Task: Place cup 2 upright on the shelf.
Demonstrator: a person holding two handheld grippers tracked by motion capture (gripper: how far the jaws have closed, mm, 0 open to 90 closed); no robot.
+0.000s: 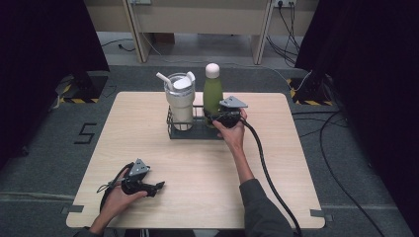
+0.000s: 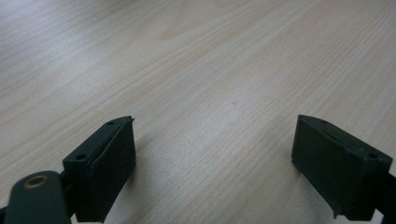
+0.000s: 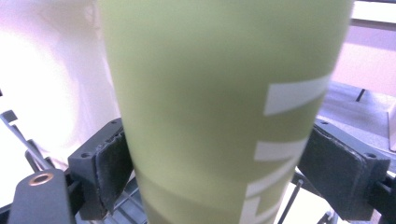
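A green bottle (image 1: pixel 213 94) with a pale pink cap stands upright in a black wire rack (image 1: pixel 193 134) at the table's far middle. Next to it on the left, in the same rack, is a cream tumbler (image 1: pixel 179 102) with a lid and a straw. My right gripper (image 1: pixel 218 118) is at the bottle's lower body. In the right gripper view the green bottle (image 3: pixel 219 93) sits between both pads (image 3: pixel 112 163), which press on its sides, so the right gripper (image 3: pixel 219 135) is shut on it. My left gripper (image 1: pixel 159 186) rests near the front left of the table, open and holding nothing (image 2: pixel 215 122).
The light wooden table (image 1: pixel 197 168) has rounded corners. Thick black cables trail from each gripper toward the front edge. Beyond the table are grey floor, dark curtains at both sides and desk legs at the back.
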